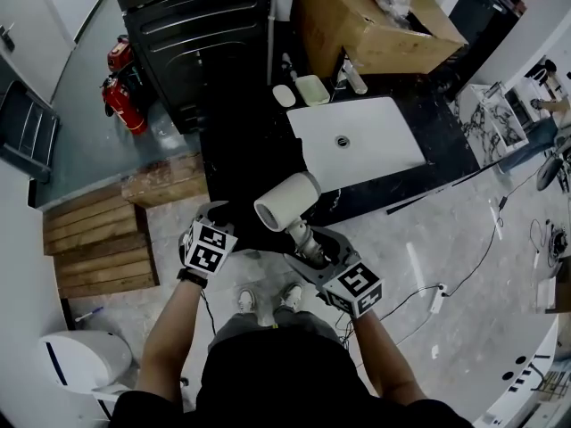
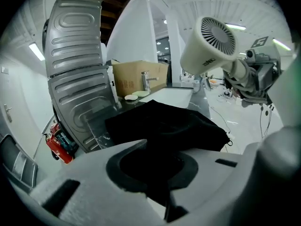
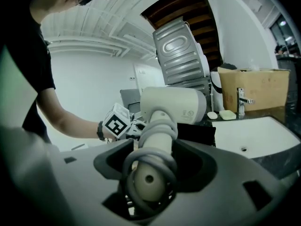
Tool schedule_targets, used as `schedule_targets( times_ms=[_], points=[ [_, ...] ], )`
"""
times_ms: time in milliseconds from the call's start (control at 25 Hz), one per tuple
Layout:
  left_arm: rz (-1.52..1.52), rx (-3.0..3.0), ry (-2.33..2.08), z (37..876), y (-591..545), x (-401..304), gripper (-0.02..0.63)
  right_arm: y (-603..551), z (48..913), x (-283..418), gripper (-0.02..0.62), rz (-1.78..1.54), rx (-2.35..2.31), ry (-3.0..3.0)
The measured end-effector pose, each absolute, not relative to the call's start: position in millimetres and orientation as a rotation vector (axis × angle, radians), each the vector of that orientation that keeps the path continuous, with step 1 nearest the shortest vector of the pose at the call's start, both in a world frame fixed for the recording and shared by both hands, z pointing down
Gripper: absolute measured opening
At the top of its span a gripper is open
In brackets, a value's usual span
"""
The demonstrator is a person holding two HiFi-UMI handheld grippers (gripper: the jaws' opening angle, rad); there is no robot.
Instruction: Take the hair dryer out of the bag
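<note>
Now right gripper (image 1: 310, 245) clamped on hair dryer (image 1: 285, 201) handle, above counter; left gripper (image 1: 217, 217) shut, pinching black bag (image 2: 164, 124).

This is looking like a test lab or workshop with a bathroom mock-up, not a lived-in home. A white rectangular washbasin (image 1: 357, 141) is sitting in a black marble-patterned counter (image 1: 241, 150) beside a chrome tap (image 1: 353, 77) and a pale green soap dish (image 1: 312, 89). A large brown cardboard box (image 1: 357, 16) is crowding the counter's far end. Two red fire extinguishers (image 1: 125, 105) are standing near stacked wooden pallets (image 1: 98, 248). Loose black cables (image 1: 483, 255) are trailing across the speckled grey floor (image 1: 464, 328).
</note>
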State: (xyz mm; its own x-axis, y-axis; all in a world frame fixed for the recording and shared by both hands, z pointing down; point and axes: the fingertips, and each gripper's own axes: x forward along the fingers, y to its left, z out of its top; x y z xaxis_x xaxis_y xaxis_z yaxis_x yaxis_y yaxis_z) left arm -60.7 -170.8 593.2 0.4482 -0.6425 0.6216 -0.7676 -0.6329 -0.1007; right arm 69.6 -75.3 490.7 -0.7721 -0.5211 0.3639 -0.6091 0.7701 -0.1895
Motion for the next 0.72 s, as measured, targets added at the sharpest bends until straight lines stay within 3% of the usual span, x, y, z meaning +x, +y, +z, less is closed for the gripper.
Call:
schedule_targets(
  times_ms=[80, 280, 720],
  points=[
    [0.952, 2.499, -1.197, 596, -164, -57, 0.03, -80, 490, 72, 0.27, 0.416, 0.902, -2.667],
    [0.913, 2.515, -1.087, 592, -147, -52, 0.231, -90, 493, 81, 0.27, 0.425, 0.965, -2.663],
    [0.747, 2.597, -0.962, 571, -122, -53, 0.345, -117, 483, 93, 0.27, 0.482, 1.069, -2.689]
  ],
)
